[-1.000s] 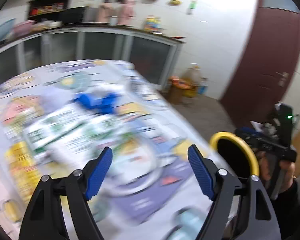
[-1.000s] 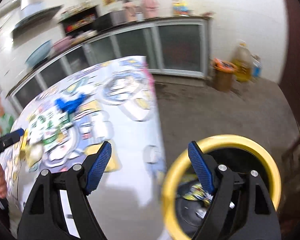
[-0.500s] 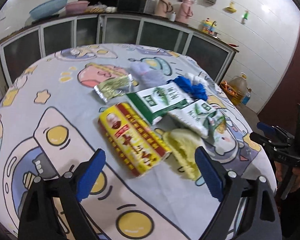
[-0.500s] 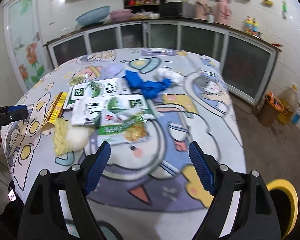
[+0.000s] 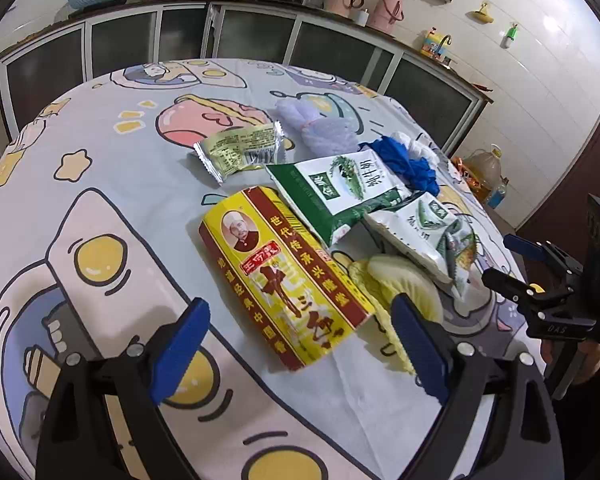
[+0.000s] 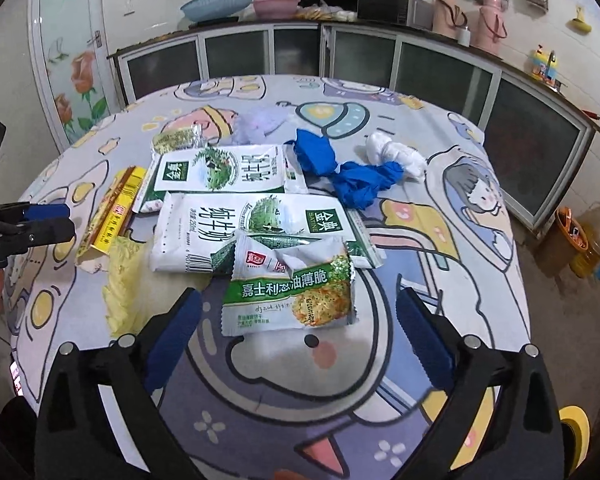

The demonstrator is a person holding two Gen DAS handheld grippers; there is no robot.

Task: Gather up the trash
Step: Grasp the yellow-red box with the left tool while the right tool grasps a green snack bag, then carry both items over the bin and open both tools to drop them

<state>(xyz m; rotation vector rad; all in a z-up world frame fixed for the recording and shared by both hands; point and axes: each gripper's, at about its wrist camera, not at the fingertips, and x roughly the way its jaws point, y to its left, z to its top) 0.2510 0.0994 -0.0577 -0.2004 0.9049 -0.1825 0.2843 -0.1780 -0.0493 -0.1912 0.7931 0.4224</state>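
Hovering over the cartoon-print tablecloth [image 5: 112,184], left gripper [image 5: 300,350] is sitting with blue pads spread wide, holding nothing; its pads are framing the near end of the yellow-and-red carton [image 5: 284,276], which is lying flat, not touched. Just right of carton, a crumpled yellow wrapper [image 5: 396,284] is lying, partly behind the right-hand pad. Right gripper [image 6: 296,344] is also gaping wide, empty, hanging above the table edge with the green-and-white cracker packet [image 6: 292,288] just beyond its pads, apart from them. Trash pile is sitting mid-table: two white-and-green milk pouches [image 6: 256,228], one overlapping the other, cracker packet resting on the nearer pouch's edge. Blue glove [image 6: 348,176] is lying bunched behind the pouches, touching a white wad [image 6: 396,156]. A small silver-green snack packet [image 5: 240,150] is lying beyond the carton, with a pale lilac mesh bundle [image 5: 320,128] near it. Yellow-rimmed bin [image 6: 576,436] is peeking in at the lower right of the right wrist view, off the table, well apart from the pile. Each gripper is showing at the edge of the other's view, handle in a hand.
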